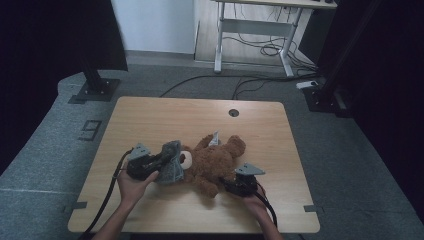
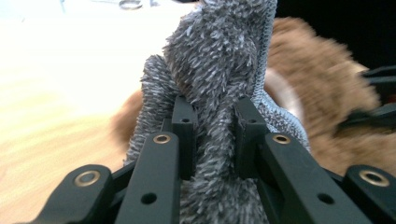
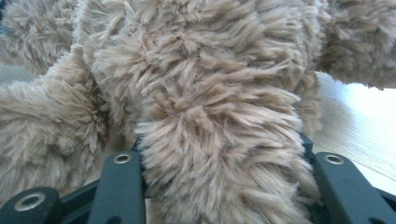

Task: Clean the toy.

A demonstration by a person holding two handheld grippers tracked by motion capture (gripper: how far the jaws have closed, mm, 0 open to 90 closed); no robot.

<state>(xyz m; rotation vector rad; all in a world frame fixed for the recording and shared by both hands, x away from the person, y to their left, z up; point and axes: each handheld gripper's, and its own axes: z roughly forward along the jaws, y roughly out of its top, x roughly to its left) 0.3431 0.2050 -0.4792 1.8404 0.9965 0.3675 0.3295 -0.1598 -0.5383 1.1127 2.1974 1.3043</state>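
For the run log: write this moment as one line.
left tool: shut on grey cloth | right tool: shut on teddy bear limb | teddy bear: lying on table

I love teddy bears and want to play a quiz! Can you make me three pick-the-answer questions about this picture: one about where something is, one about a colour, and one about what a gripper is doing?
1. Where is the teddy bear?
A. Lying on the wooden table
B. On the floor
C. On a shelf

2. What colour is the fluffy cloth?
A. Red
B. Grey
C. Yellow

3. What is the left gripper doing?
A. Standing open over bare table
B. Holding a cup
C. Shut on the fluffy cloth

Answers:
1. A, because the high view shows the bear lying on the tabletop between the two hands.
2. B, because the cloth's fuzzy pile looks grey in the left gripper view.
3. C, because the cloth is pinched between the two black jaws.
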